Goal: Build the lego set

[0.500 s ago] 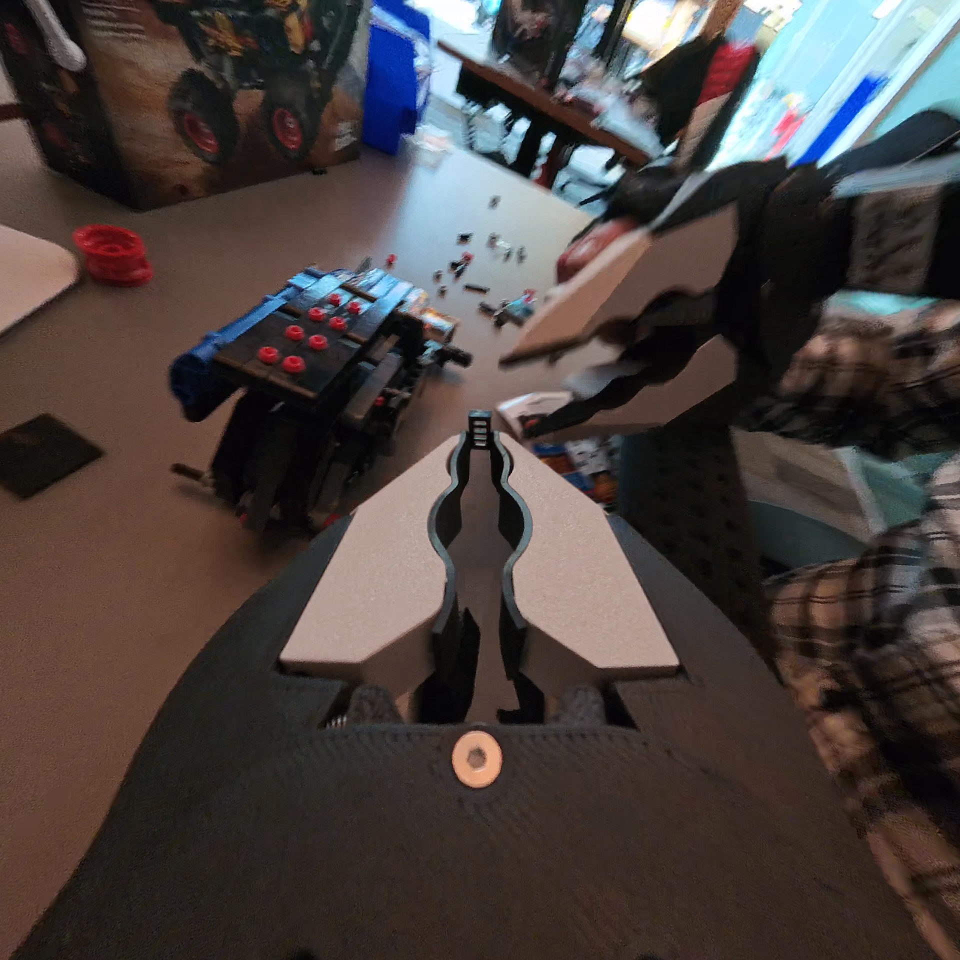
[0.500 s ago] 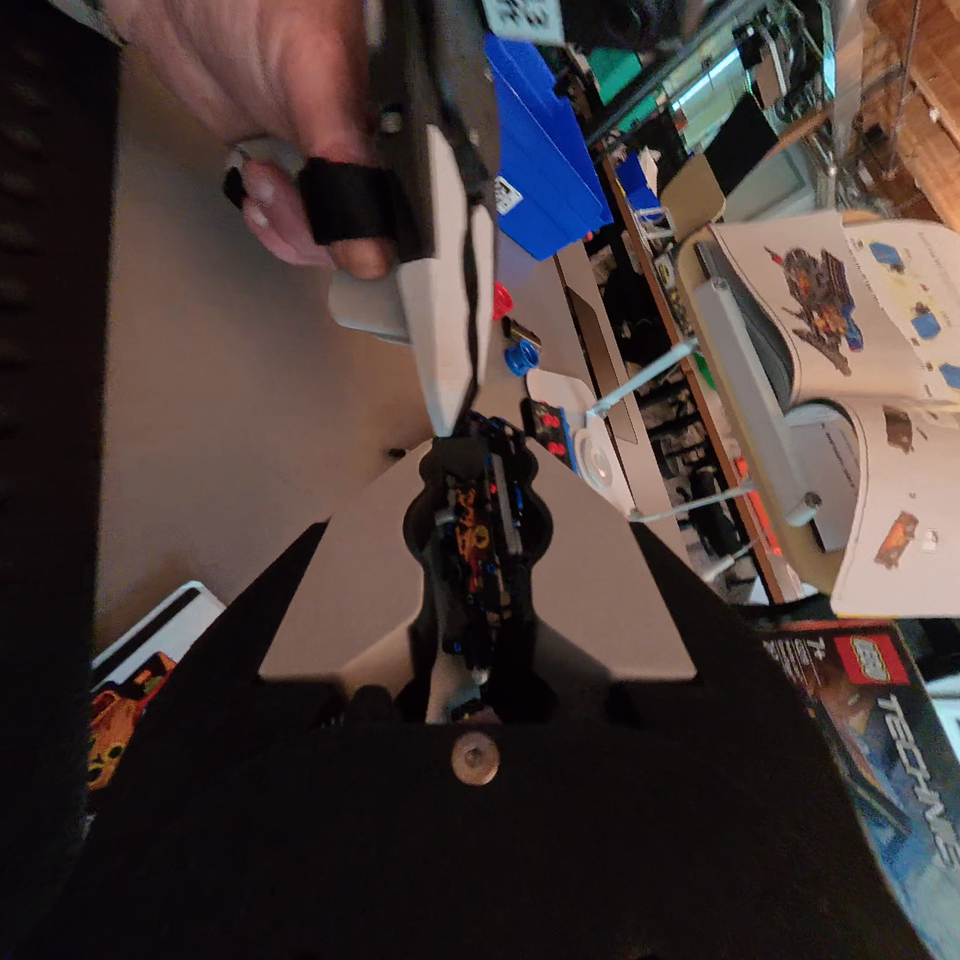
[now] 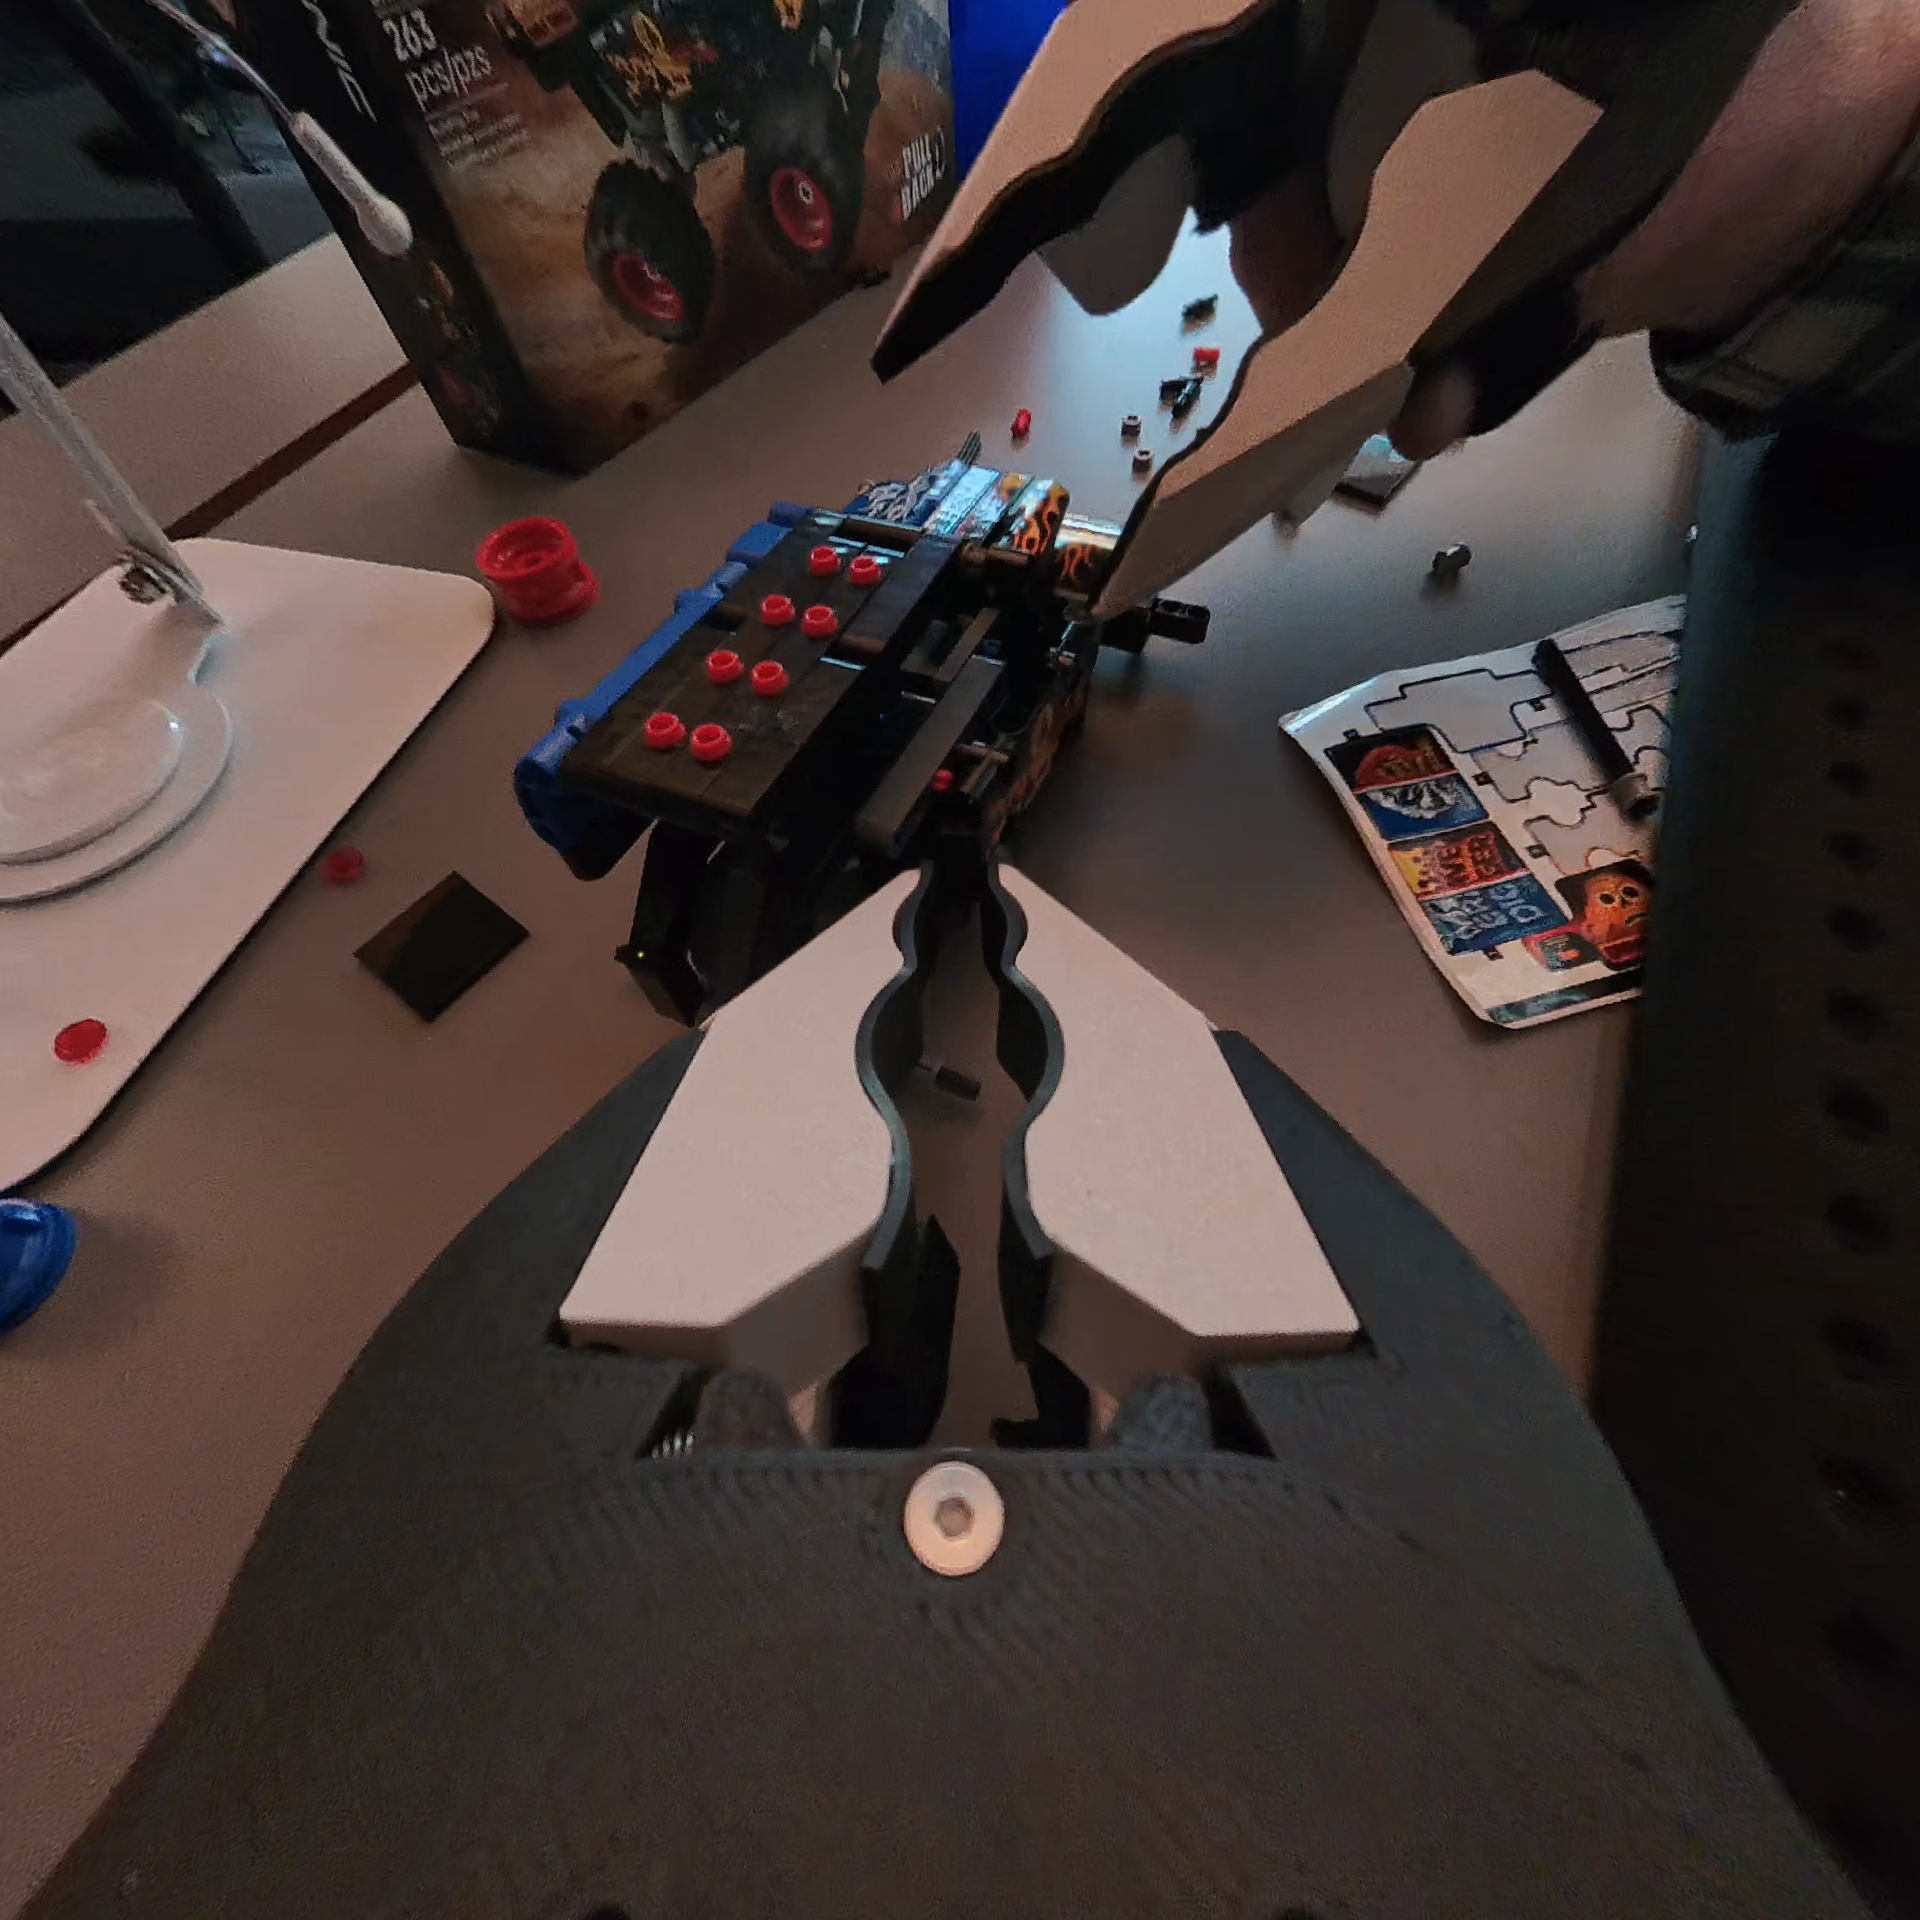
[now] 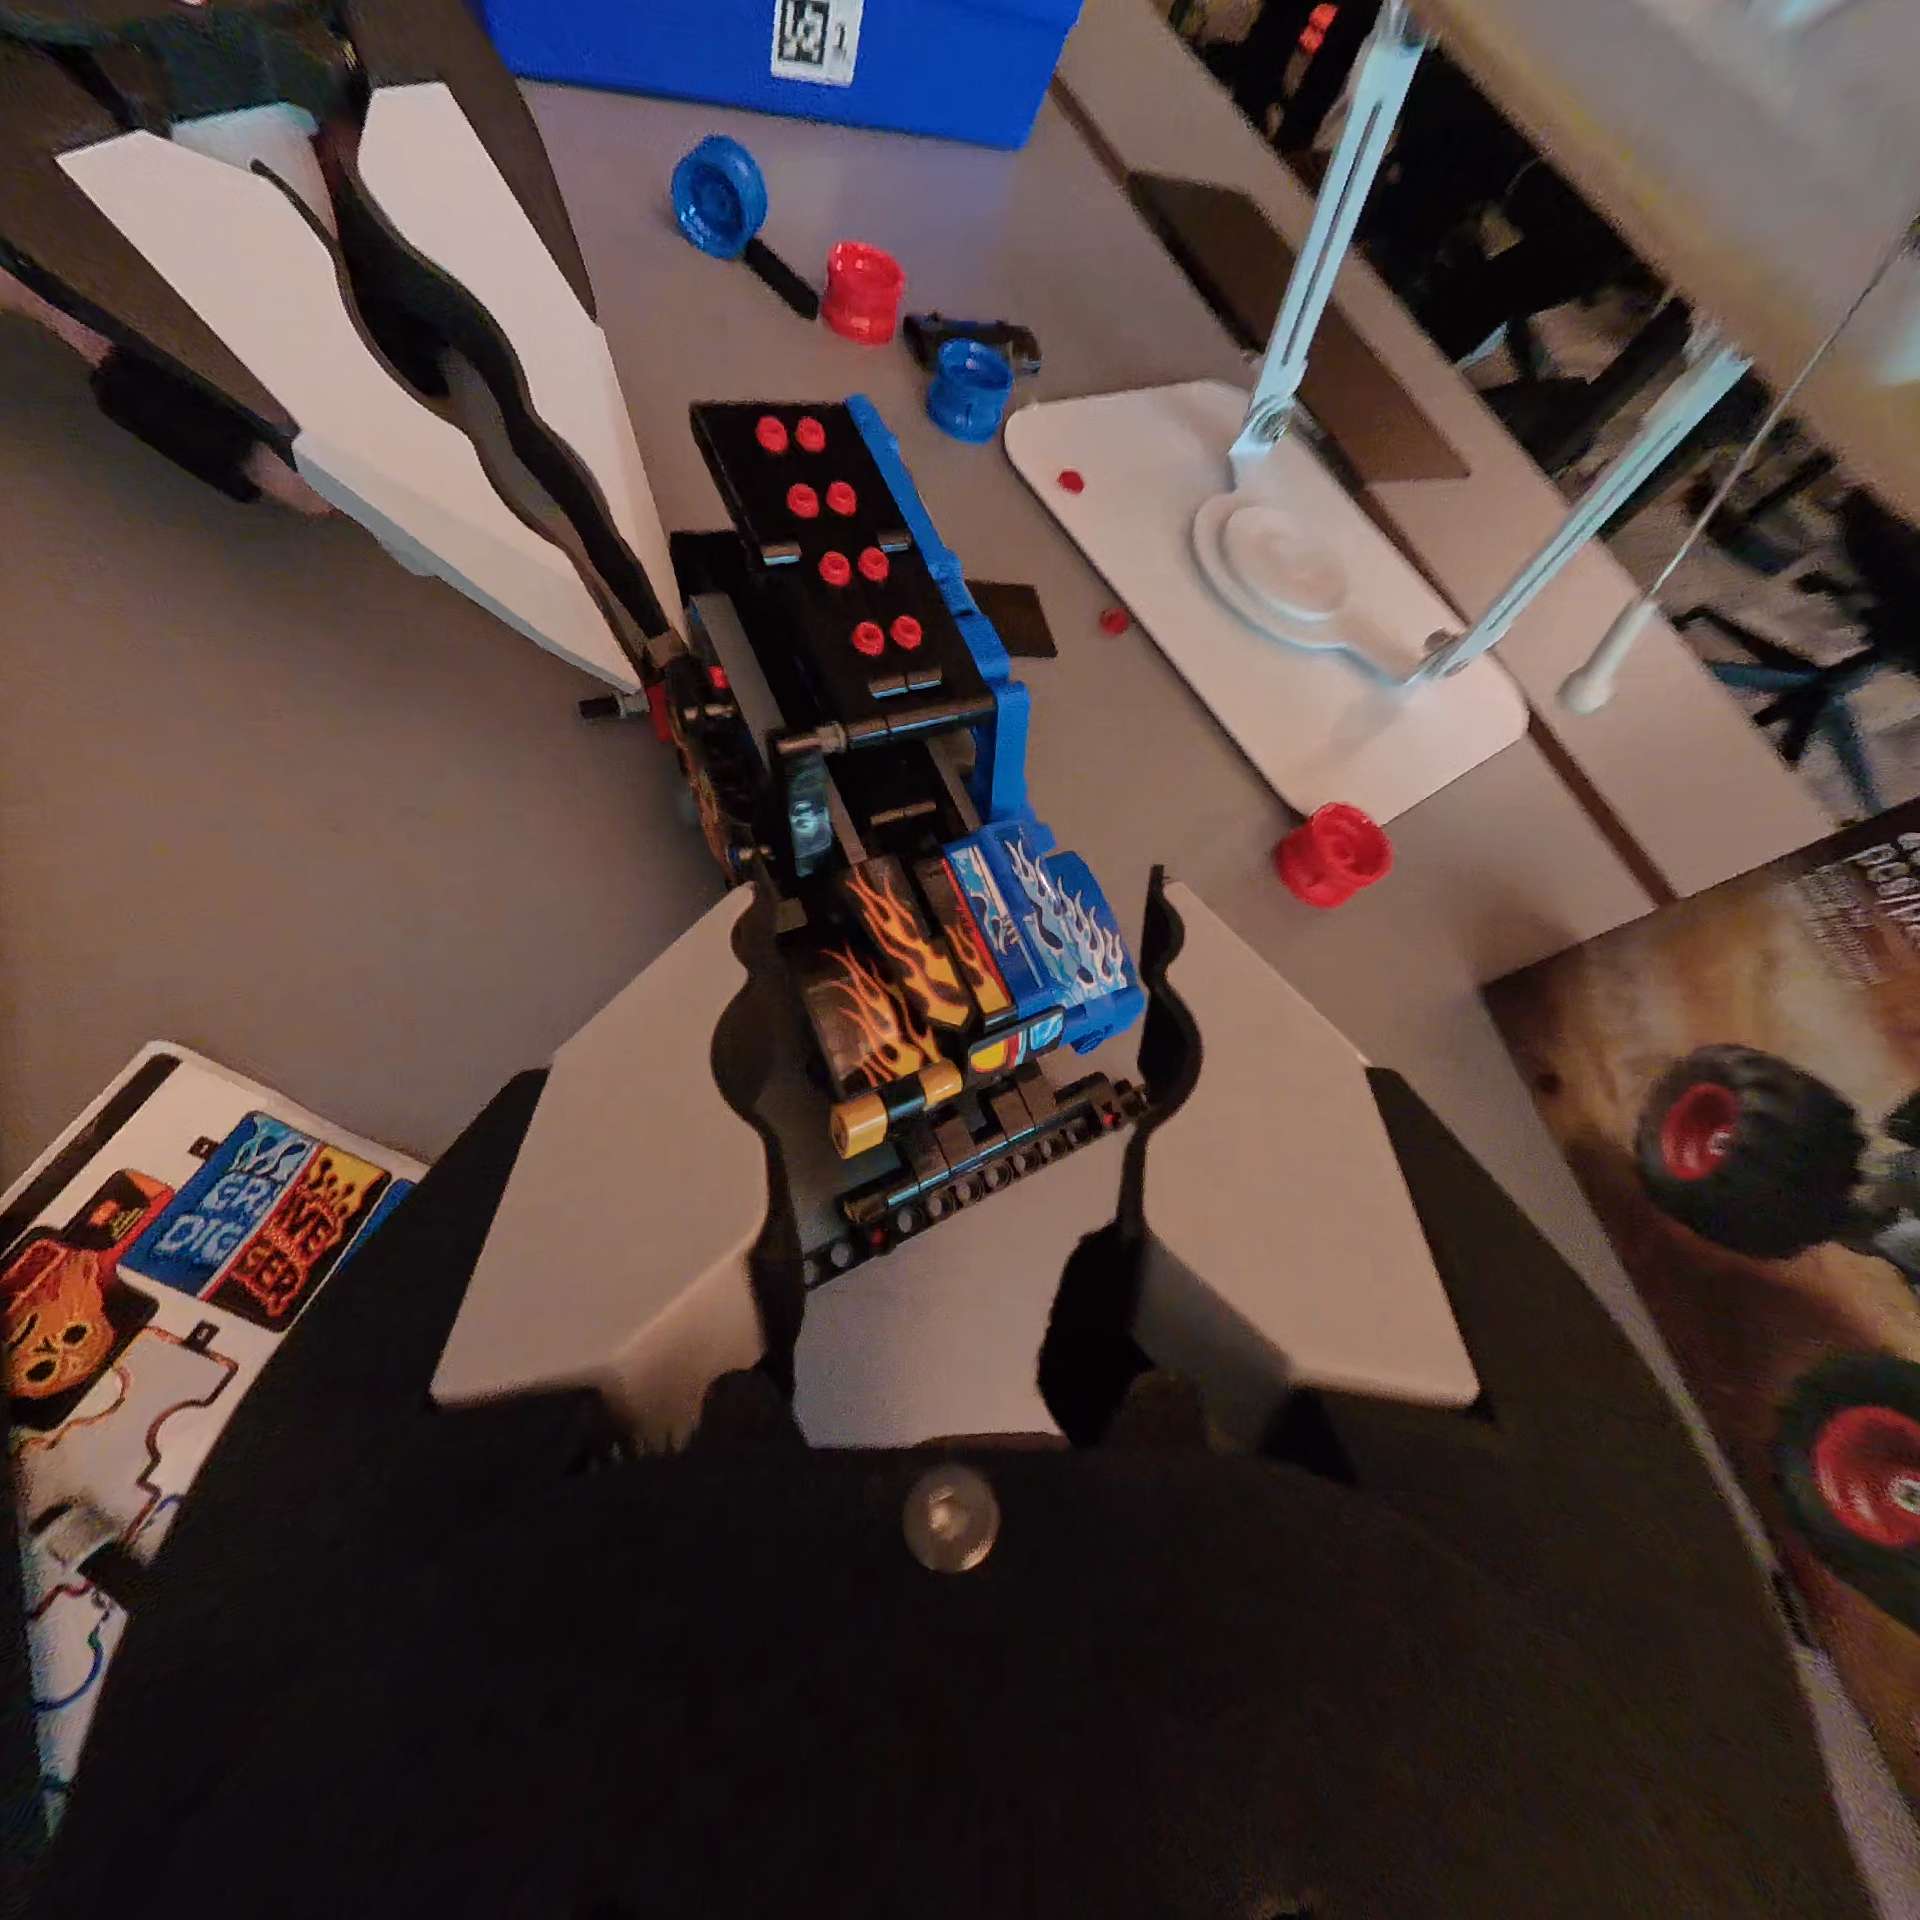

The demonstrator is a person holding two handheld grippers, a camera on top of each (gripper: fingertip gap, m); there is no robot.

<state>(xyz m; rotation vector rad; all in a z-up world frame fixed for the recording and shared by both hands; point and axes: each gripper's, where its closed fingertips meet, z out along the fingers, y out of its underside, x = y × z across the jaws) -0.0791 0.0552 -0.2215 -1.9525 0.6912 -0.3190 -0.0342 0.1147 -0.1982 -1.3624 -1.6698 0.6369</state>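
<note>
left tool (image 3: 958,883): jaws nearly closed, tips at the near end of the truck model (image 3: 831,675), whether it grips a part cannot be told | truck model: mid-table (image 3: 1247,883), on its side | right tool (image 4: 951,904): jaws wide apart, straddling the model's flame-printed front, holding nothing

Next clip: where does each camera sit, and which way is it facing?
Left wrist view: on the left gripper, low over the grey table, facing the red-studded end of the black-and-blue lego truck; its own closed fingers show, with the open right gripper and a hand above.
Right wrist view: on the right gripper, looking steeply down at the truck's flame-decorated end; its own open fingers straddle it, with the left gripper at upper left.
Shared: the truck, both grippers, the white stand base, the sticker sheet.
</note>
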